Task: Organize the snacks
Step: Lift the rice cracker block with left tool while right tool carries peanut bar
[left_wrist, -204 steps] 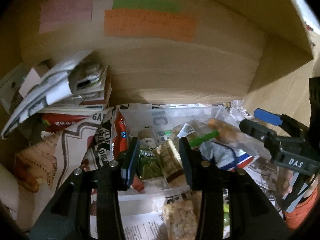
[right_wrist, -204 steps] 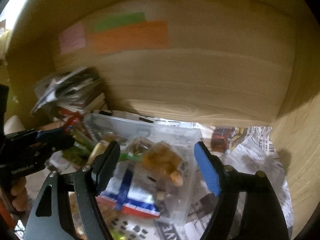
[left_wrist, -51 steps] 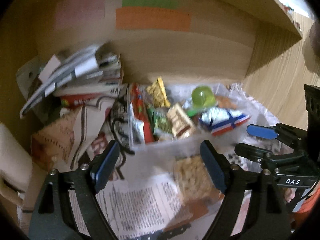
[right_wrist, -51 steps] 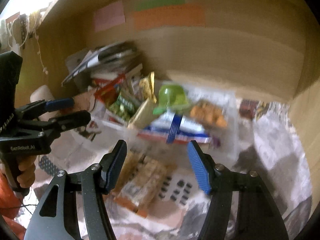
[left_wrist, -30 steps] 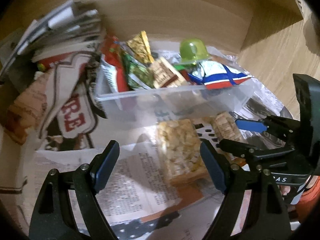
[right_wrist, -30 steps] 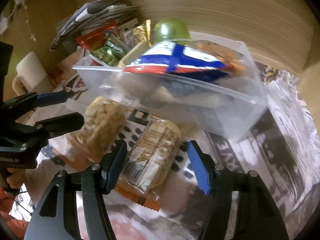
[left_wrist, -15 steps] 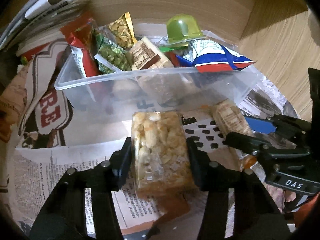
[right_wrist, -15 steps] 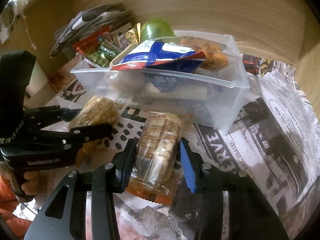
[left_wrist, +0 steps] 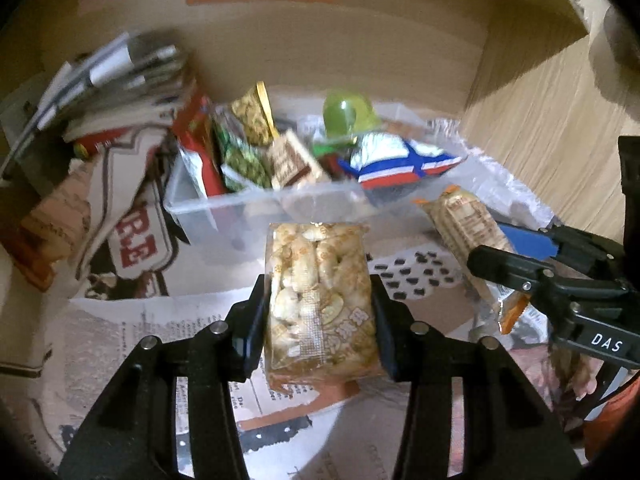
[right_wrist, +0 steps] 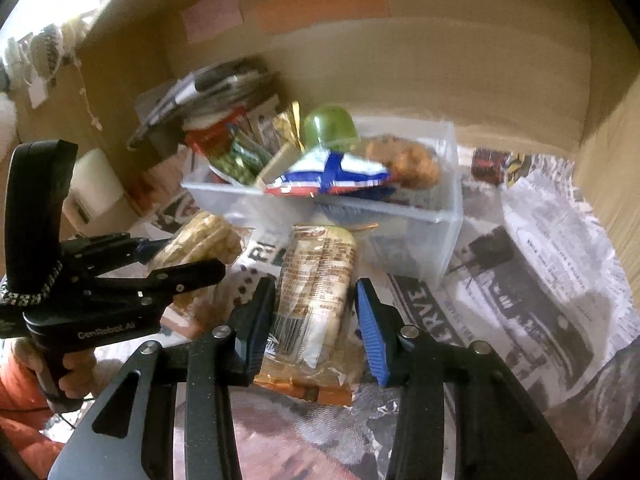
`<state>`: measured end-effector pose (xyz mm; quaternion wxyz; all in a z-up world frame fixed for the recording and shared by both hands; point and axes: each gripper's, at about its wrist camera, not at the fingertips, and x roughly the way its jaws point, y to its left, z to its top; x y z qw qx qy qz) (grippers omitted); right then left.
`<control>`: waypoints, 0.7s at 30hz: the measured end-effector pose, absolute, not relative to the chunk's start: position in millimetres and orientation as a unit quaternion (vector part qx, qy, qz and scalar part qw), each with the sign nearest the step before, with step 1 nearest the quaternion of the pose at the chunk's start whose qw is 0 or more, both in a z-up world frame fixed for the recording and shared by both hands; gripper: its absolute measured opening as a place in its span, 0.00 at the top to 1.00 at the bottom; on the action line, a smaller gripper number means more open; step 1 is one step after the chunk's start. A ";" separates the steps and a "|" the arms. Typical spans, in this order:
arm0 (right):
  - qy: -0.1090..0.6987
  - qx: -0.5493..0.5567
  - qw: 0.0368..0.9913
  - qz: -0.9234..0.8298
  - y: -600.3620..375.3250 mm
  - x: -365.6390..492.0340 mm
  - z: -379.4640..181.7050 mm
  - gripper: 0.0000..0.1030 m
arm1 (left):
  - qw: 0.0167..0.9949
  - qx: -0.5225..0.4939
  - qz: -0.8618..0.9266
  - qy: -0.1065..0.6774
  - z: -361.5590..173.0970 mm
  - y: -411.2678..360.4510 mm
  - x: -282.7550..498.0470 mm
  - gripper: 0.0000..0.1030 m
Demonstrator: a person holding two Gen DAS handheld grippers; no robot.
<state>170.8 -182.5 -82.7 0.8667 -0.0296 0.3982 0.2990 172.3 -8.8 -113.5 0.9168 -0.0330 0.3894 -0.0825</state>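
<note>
My left gripper (left_wrist: 320, 312) is shut on a clear pack of peanut brittle (left_wrist: 318, 280) and holds it above the newspaper, in front of the clear plastic bin (left_wrist: 224, 210). My right gripper (right_wrist: 316, 312) is shut on a wrapped biscuit pack (right_wrist: 318, 276), lifted in front of the same bin (right_wrist: 440, 216). The bin holds several snacks: a blue, white and red packet (right_wrist: 336, 176), a green cup (right_wrist: 330, 126), green pea packs (left_wrist: 240, 160) and fried snacks (right_wrist: 408, 162). The right gripper with its biscuit pack (left_wrist: 468, 224) shows at the right of the left wrist view.
Newspaper (right_wrist: 540, 272) covers the shelf floor. A stack of magazines and papers (left_wrist: 112, 76) lies at the back left. The wooden back wall carries pink, green and orange notes (right_wrist: 320, 0). A wooden side wall (left_wrist: 532, 120) stands on the right.
Both grippers have closed on their packs and lifted them off the newspaper, pulling back and up from the bin. One second ago both were open above the packs.
</note>
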 end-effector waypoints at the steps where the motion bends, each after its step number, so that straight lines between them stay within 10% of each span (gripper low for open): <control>1: 0.393 -0.027 0.869 0.300 -183.7 169.2 -78.4 0.63 | 0.919 -0.035 -0.084 0.383 -108.7 -7.7 170.4 0.55; 21: 0.306 -0.010 0.906 0.292 -179.2 210.7 -20.9 0.65 | 0.947 -0.041 -0.079 0.307 -39.0 -1.5 208.4 0.55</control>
